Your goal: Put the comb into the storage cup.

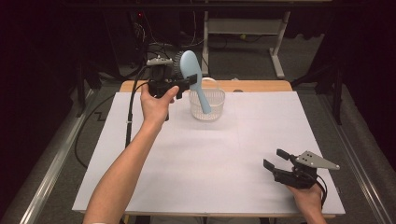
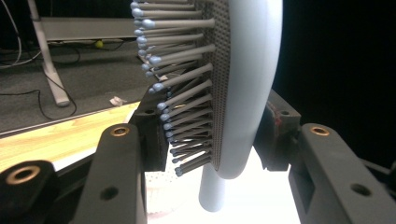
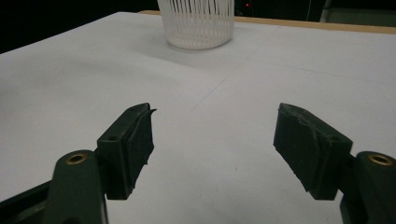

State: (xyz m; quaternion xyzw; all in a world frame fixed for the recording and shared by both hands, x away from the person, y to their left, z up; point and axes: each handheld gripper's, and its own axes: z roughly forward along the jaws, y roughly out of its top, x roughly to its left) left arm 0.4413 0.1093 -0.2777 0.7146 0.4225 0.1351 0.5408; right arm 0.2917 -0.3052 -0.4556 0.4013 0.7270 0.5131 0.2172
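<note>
Far left of centre: left hand-held gripper [image 1: 183, 83] held up above the far part of the bench [image 1: 210, 177], jaws clamped on the pale blue hairbrush [image 1: 192, 74] low on its head, where the head narrows toward the handle. The left gripper view shows one pad on the smooth back and the other on the bristle side, with grey bristles [image 2: 180, 88] fanning out past it. Brush hangs tilted, head up and far-left, handle pointing down and right, its tip at or inside the rim of the white slotted basket [image 1: 207, 105]; whether it touches the wall cannot be told. Judgement: step in hand is placing the brush into the basket, handle first. To do it well: keep the clamp closed until the handle end is well below the rim, bring the brush more upright so the tip clears the near wall, and lower slowly, since the basket looks light and could tip or slide if the handle pushes sideways on it. Release only once the handle rests on the bottom or wall; the head will likely lean on the rim. Near right: right hand-held gripper [image 1: 279, 163] low over the bench, jaws apart with nothing between them, well clear of the basket [image 3: 196, 23]; it could steady the basket if needed.
</note>
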